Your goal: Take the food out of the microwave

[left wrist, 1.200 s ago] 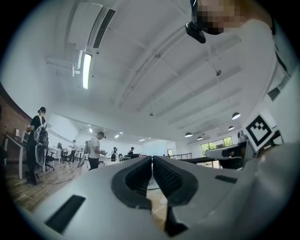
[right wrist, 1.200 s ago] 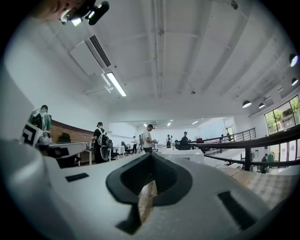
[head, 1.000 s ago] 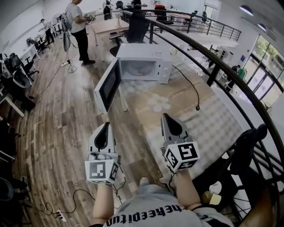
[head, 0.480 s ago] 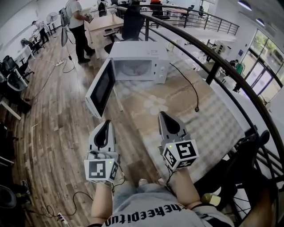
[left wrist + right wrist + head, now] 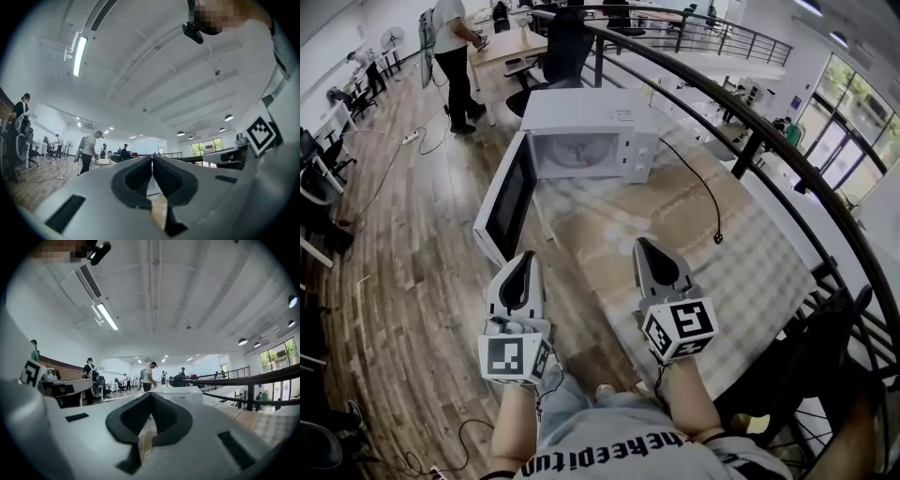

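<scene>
Our left gripper (image 5: 526,259) and right gripper (image 5: 643,244) are both clenched on nothing, well short of the boxy white microwave oven (image 5: 591,127); pale pinkish food (image 5: 581,150) shows blurred inside. Its dark-windowed door (image 5: 508,199) juts left past the cloth-covered table (image 5: 703,272); a thin black cable (image 5: 709,192) lies right, a black railing (image 5: 753,136) beyond, the cloth between lying open

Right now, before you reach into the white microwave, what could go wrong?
The open microwave door sticks out towards the left gripper, which might bump it. Both grippers' jaws are together; unless they open, the right gripper may just shove the pinkish dish deeper into the white microwave. The loose black cable could snag.
</scene>
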`<state>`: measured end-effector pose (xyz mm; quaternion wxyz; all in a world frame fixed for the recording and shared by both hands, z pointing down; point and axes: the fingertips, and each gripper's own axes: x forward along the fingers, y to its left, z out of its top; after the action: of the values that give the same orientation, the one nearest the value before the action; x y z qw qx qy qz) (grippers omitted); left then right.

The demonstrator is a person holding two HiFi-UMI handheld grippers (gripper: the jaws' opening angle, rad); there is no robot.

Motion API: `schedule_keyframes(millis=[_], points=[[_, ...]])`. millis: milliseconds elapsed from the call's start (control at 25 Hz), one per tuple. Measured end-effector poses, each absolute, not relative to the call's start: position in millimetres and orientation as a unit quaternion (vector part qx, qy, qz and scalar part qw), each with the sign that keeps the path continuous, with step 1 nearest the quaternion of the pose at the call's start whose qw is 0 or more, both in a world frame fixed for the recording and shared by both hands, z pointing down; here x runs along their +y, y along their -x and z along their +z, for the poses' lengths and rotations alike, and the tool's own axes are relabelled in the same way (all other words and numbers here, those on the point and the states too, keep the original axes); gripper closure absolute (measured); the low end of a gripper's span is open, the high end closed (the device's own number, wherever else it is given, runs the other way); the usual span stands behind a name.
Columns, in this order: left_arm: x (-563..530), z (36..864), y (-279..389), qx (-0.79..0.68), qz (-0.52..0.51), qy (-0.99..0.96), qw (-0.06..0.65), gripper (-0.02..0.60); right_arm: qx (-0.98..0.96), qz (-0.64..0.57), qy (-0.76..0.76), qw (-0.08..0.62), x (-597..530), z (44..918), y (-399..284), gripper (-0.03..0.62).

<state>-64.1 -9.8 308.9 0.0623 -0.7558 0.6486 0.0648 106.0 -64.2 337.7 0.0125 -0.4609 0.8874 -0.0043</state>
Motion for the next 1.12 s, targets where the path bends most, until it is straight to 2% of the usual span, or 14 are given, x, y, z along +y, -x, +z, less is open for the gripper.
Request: schedule_keyframes(millis=[560, 1120], points=[[-107.8, 297.2, 111.9, 0.602, 0.079, 0.792, 0.062, 0.571, 0.867, 0.003, 0.499, 0.017, -144.6, 325.8, -49.8, 0.589], [-171.2, 303.0, 134.7, 0.541, 0.085, 0.835, 0.051, 0.571, 0.830, 0.010, 0.557, 0.015, -187.1, 325.6, -25.0, 0.589]])
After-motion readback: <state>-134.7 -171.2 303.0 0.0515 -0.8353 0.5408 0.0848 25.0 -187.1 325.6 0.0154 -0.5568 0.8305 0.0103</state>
